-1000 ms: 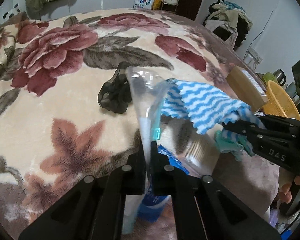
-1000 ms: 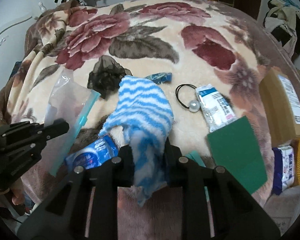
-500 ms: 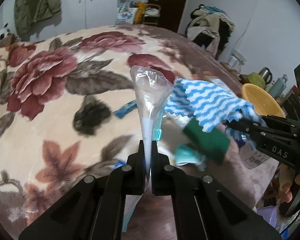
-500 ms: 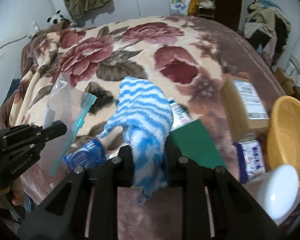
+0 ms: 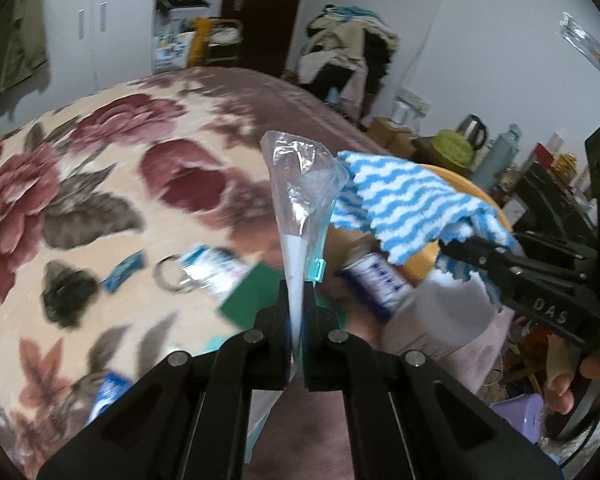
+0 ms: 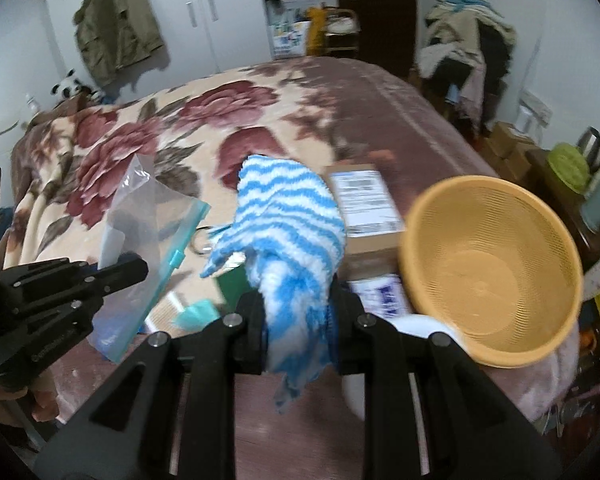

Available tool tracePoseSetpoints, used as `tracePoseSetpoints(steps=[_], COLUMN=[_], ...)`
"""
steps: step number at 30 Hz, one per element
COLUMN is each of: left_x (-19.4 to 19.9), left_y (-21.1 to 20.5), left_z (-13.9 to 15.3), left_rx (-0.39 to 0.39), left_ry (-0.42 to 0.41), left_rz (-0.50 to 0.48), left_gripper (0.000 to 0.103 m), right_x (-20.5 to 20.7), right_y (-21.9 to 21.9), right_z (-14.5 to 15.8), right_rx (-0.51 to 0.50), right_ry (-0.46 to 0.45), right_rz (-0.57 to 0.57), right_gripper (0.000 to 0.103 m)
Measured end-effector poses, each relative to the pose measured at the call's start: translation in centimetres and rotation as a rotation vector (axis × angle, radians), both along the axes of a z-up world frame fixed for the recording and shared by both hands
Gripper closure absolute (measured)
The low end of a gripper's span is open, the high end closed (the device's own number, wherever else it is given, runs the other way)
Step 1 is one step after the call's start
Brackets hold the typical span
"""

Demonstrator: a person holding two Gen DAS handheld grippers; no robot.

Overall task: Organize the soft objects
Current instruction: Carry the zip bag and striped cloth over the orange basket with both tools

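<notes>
My left gripper [image 5: 296, 300] is shut on a clear zip bag [image 5: 304, 184] with a teal slider, held upright above the bed; the bag also shows in the right wrist view [image 6: 148, 236]. My right gripper [image 6: 298, 312] is shut on a blue-and-white striped fluffy sock [image 6: 288, 220], held in the air just right of the bag. In the left wrist view the sock [image 5: 408, 200] touches the bag's top edge and the right gripper [image 5: 460, 246] reaches in from the right.
A floral blanket [image 5: 80, 200] covers the bed. On it lie a dark mesh cloth [image 5: 62, 296], a hair tie [image 5: 172, 276], packets [image 5: 208, 264] and a green card [image 5: 252, 300]. An orange basket [image 6: 492, 268] and a cardboard box [image 6: 368, 208] sit at the right.
Both grippers have lifted and swung right with the bag and sock. The bed items have dropped lower and left in view; the orange basket now fills the right of the right wrist view.
</notes>
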State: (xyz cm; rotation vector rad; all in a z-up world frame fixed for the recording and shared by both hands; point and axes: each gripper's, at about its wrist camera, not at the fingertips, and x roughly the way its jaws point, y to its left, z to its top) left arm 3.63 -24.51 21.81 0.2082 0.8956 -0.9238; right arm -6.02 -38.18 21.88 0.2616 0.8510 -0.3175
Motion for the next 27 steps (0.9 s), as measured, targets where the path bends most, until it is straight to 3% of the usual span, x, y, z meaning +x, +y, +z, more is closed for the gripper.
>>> tracePoseSetpoints(steps=[16,27], left_x=[-5.7,-8.3], left_y=[-14.6,-22.9], left_z=[2.2,2.3], left_rx=[-0.037,-0.029], left_ry=[0.022,0.038], left_rz=[-0.184,-0.28], left_gripper=[0.102,0.102], right_x=[-7.5,-10.3], right_y=[-11.6,-17.4], right_z=[1.1,-0.8], right_rx=[-0.012,0.015], right_ry=[-0.009,0.018], right_rz=[-0.213,-0.302], right_gripper=[0.081,0.081])
